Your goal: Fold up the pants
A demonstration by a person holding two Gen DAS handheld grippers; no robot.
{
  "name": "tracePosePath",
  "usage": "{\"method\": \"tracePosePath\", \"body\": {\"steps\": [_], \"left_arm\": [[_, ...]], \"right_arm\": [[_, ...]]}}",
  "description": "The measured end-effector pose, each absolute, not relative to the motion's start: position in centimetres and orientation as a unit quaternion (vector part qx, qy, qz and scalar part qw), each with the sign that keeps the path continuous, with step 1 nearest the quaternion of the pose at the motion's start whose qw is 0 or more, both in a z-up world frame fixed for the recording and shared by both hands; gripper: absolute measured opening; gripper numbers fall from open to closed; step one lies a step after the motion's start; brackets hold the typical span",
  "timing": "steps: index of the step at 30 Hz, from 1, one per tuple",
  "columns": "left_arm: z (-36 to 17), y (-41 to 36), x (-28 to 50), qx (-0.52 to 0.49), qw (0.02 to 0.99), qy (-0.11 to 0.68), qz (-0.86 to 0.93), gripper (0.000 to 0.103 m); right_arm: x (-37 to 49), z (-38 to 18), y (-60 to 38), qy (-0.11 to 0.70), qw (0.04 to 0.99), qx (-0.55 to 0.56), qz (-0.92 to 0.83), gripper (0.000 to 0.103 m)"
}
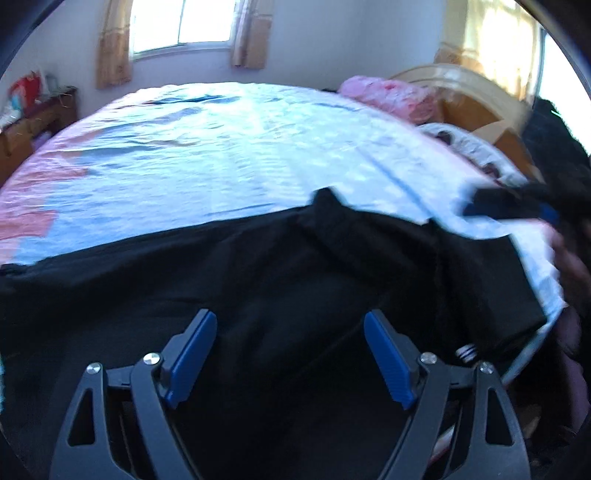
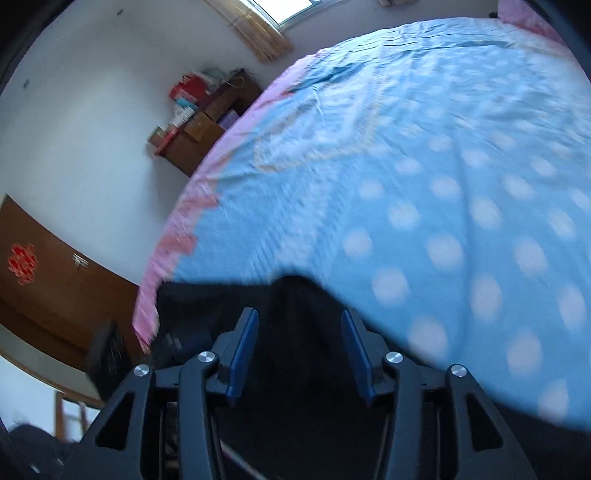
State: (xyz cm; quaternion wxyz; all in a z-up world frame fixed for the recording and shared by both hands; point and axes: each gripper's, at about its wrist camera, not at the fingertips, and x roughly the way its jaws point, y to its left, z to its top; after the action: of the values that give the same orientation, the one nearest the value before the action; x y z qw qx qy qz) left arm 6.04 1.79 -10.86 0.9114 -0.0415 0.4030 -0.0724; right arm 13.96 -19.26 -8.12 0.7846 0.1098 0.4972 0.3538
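Left-wrist view: the left gripper (image 1: 290, 325) fills the lower centre of the frame, its blue pads (image 1: 195, 354) spread wide with nothing clamped between them — only the dark cloth lying beneath. The black pants (image 1: 258, 273) stretch across the lower half of the frame, from the left edge to the right, lying on the near part of the bed (image 1: 207, 147). Their upper edge runs roughly level, with a small raised fold at centre right. The bed carries a light blue sheet with pale dots and a pink border at the left. At the right edge, blurred, the right gripper (image 1: 509, 210) appears as a dark shape with blue patches above the sheet; its state cannot be read from this view. A pink bundle (image 1: 388, 96) sits near the wooden headboard (image 1: 476, 107) in the upper right. A curtained window (image 1: 184, 26) occupies the top centre.

Right-wrist view: the right gripper (image 2: 299, 321) sits at lower centre, jaws parted to a moderate gap — no cloth pinched between the pads, the pants lying below and behind them. The pants occupy the lower centre, at the near edge of the bed. A wooden cabinet (image 2: 199, 129) with boxes on top stands against the wall at upper left.
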Motion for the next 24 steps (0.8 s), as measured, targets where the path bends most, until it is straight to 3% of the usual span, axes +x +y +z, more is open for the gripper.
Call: {"method": "tracePosePath", "body": {"steps": [3,10,12,24], "left_arm": [[-11.0,2.7,5.6,-0.029,0.912,0.408,-0.036,0.097],[-12.7,2.8,5.5,0.004,0.905,0.425,-0.011,0.099],[-12.8,3.0,5.6,0.004,0.906,0.423,-0.012,0.1],[-9.7,6.5,3.1,0.004,0.923,0.384,-0.012,0.1]], "right_arm": [[9.5,-9.3,-19.4,0.494,0.784,0.103,0.362,0.049],[7.0,-14.9,-15.6,0.527,0.765,0.078,0.361,0.052],[7.2,-14.7,-15.8,0.522,0.762,0.094,0.371,0.059],[3.4,-10.3,-19.0,0.451,0.815,0.09,0.354,0.059]]}}
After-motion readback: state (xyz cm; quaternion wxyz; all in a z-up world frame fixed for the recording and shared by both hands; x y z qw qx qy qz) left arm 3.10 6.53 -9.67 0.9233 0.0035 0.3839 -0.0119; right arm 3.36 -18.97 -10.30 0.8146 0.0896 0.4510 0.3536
